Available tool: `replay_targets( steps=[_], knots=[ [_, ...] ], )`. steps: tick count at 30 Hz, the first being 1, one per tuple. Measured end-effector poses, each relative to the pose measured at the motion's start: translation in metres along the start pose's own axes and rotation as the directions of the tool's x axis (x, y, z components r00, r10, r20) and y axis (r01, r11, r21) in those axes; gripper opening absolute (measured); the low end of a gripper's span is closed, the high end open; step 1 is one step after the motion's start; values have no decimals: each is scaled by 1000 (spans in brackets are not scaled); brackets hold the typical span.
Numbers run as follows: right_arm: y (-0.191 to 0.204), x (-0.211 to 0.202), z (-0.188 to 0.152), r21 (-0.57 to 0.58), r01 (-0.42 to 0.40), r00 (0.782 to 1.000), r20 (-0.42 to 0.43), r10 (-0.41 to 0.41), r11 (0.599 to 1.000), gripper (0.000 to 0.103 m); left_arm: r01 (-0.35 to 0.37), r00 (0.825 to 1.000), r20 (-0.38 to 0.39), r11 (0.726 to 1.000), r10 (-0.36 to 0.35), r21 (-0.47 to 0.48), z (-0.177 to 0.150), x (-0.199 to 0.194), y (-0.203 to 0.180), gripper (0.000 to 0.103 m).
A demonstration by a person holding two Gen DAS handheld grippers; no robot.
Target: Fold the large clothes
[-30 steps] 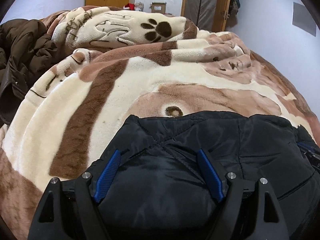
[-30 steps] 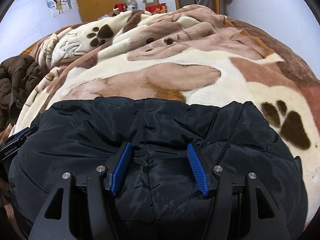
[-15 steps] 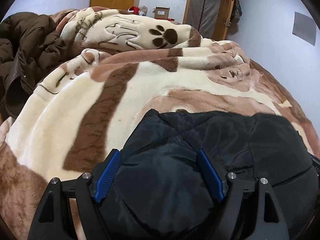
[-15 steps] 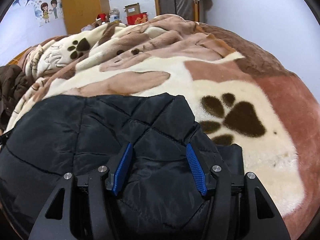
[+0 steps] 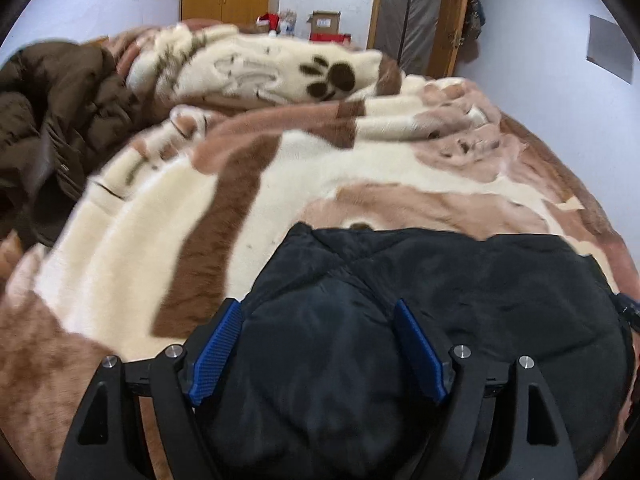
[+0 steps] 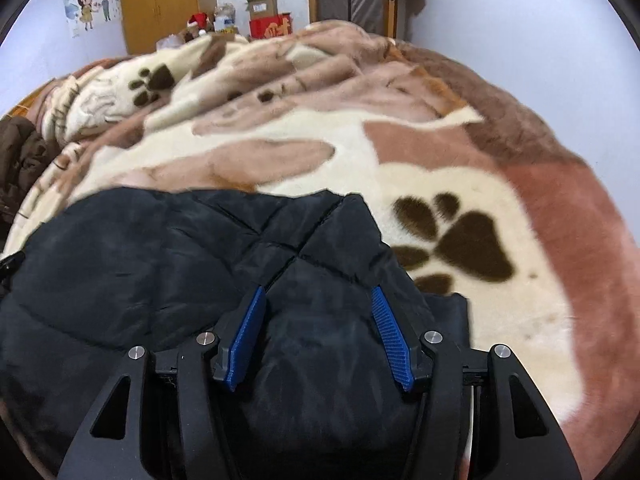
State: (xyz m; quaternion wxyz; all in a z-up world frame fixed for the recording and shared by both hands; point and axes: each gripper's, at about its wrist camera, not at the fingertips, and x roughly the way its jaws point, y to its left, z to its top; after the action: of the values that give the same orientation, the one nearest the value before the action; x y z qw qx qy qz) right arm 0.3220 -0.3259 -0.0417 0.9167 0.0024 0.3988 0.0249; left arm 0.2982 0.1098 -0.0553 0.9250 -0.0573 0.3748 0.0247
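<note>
Black quilted jacket (image 5: 460, 300) lying on bed, on paw-print fleece blanket (image 5: 132, 248); near portion bulging up between both tools. Left tongs (image 5: 318, 348) near jacket's left corner, blue pads (image 5: 218, 354) spread wide with padded fabric bunched between; not visibly pinching, so apart, not clamped. Right tongs (image 6: 320, 332) same story at right corner: pads (image 6: 390, 338) apart, fabric mounded in gap, no squeeze seen. Brown coat (image 5: 52, 128) heaped at far left of bed, well apart from jacket, not in play.

Step in hand, by judgement: taking hold of near edge at two corners for fold away from camera. To do well: close both tongs on full thickness of hem, not just slippery outer shell; grip at matching height left and right; lift together and level, carry edge over toward far edge, line corners up before release. Puffy fill likely to spring back, so press fold flat. Slight blur on blanket in both views, fine detail unclear.
</note>
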Motion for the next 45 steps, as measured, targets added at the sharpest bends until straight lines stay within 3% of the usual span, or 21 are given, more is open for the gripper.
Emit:
replay_targets(
  steps=[4, 8, 10, 14, 19, 23, 29, 32, 38, 45],
  knots=[
    [15, -50, -18, -19, -73, 996, 50, 74, 997, 56, 78, 995, 57, 996, -80, 33, -19, -53, -23, 79],
    [38, -46, -51, -59, -99, 995, -39, 97, 993, 56, 166, 986, -22, 983, -165, 77, -55, -51, -61, 79],
    [39, -23, -62, -61, -86, 991, -112, 78, 994, 56, 156, 986, -78, 985, -150, 77, -67, -32, -72, 79],
    [37, -3, -57, -58, -105, 984, -149, 95, 993, 56, 150, 984, -102, 988, -146, 34, -64, -13, -71, 79],
    [36, -19, -50, -52, -100, 981, -170, 90, 994, 56, 146, 984, -115, 988, -139, 53, -57, -27, -71, 75],
    [35, -56, -61, -34, -129, 986, -108, 124, 991, 56, 179, 982, -82, 981, -172, 78, -64, -56, -77, 74],
    [34, -36, -85, -37, -126, 979, -169, 118, 991, 56, 161, 981, -123, 982, -149, 100, -92, -44, -90, 75],
    [37, -37, -76, -36, -111, 979, -178, 103, 993, 56, 147, 982, -134, 985, -135, 90, -87, -43, -91, 76],
    [41, -62, -46, -34, -135, 989, -61, 132, 990, 56, 115, 990, -88, 990, -107, 84, -58, -50, -81, 76],
    [53, -5, -23, -70, -124, 986, -122, 115, 990, 56, 59, 991, -120, 996, -50, 71, -34, -8, -78, 76]
  ],
)
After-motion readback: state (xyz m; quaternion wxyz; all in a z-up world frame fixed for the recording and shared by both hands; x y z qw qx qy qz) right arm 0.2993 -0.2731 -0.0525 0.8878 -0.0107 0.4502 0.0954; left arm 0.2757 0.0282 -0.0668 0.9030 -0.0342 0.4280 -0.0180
